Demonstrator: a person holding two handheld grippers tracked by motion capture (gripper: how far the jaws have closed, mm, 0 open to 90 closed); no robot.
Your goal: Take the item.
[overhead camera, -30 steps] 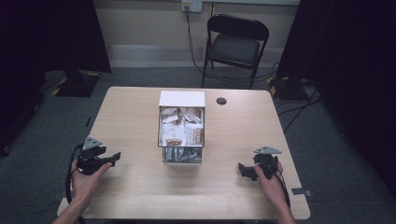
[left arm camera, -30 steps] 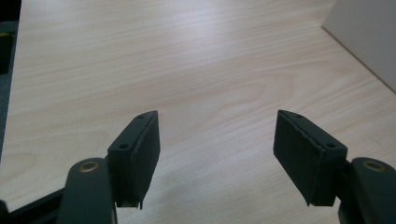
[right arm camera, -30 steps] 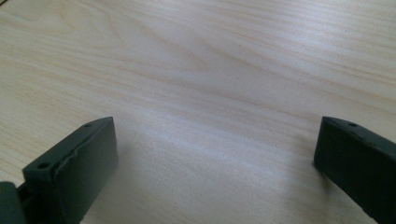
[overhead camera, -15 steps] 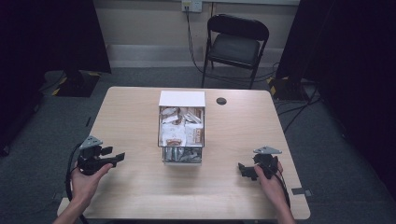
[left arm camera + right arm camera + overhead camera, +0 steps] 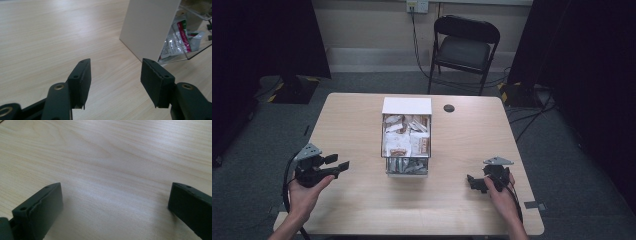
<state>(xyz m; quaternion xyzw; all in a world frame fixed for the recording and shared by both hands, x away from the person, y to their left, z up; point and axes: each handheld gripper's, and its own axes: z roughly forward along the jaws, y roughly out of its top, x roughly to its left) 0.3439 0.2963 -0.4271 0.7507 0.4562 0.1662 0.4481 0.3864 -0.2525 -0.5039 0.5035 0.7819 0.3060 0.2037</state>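
Clear box of packets mid-bench, white lid behind, left hand-held gripper empty, jaws apart and just closing, right hand-held gripper wide open, black disc and folding chair beyond.

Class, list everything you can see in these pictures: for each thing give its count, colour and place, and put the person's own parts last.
Light wooden table: one, pale wood, centre of the high view.
Clear box with a white top: one, mid-table.
Printed sachets: many, white with red and brown print, inside the box.
Small round black disc: one, on the table right of the box's far end.
Black folding chair: one, behind the table by the wall.
Wall socket: one, white, with a cable hanging down.
Left gripper: one, black, jaws apart and just been closing, nothing between them.
Right gripper: one, black, jaws apart, empty.
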